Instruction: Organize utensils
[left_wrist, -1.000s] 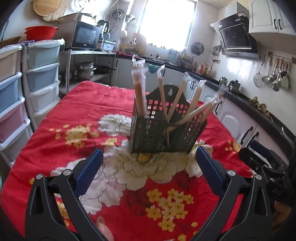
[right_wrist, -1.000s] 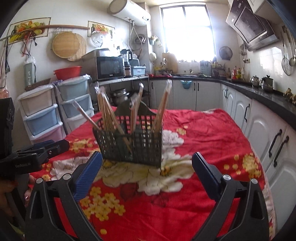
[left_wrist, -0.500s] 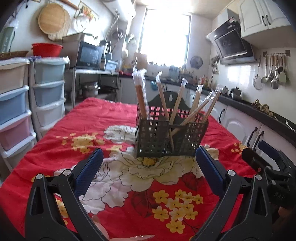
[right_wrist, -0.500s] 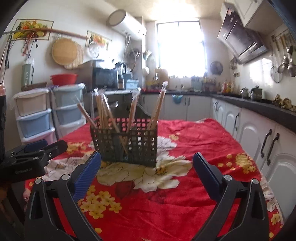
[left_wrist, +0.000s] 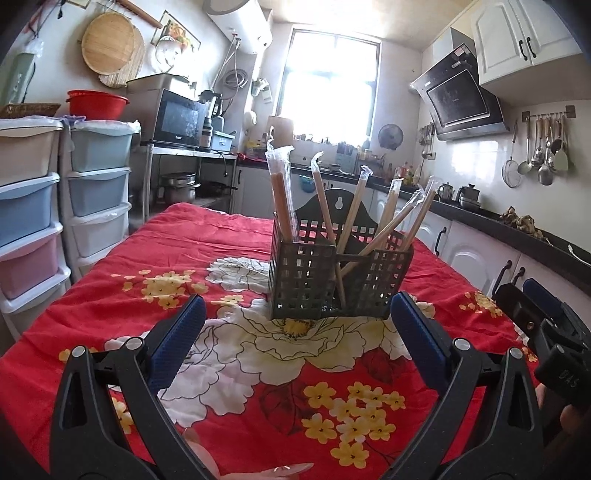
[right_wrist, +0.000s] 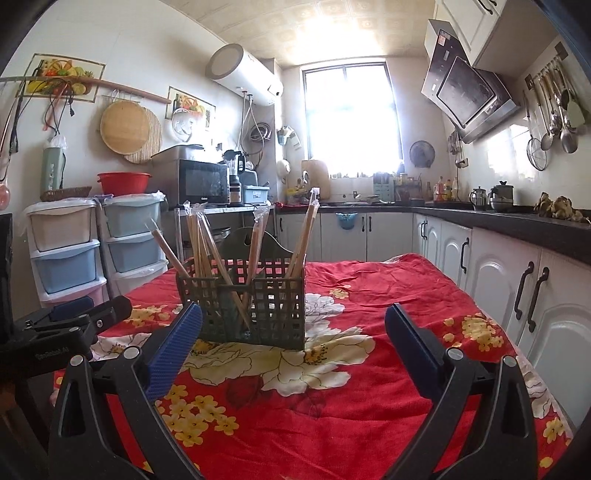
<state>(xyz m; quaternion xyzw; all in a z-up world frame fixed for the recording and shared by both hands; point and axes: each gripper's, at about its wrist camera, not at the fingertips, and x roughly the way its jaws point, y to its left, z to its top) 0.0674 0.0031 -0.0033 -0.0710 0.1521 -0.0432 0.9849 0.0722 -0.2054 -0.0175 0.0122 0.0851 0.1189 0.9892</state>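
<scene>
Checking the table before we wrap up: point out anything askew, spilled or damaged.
Nothing is spilled or broken. The dark green slotted plastic utensil caddy stands upright on the red floral tablecloth. Only the plastic-wrapped wooden chopsticks look untidy, leaning at crossed angles rather than standing straight.

A dark lattice-walled utensil holder (left_wrist: 340, 275) with an arched hanging back stands upright on the red floral tablecloth (left_wrist: 207, 236), its divided compartments holding plastic-wrapped wooden chopsticks (left_wrist: 282, 199) that lean outward at various angles above the rim.
</scene>
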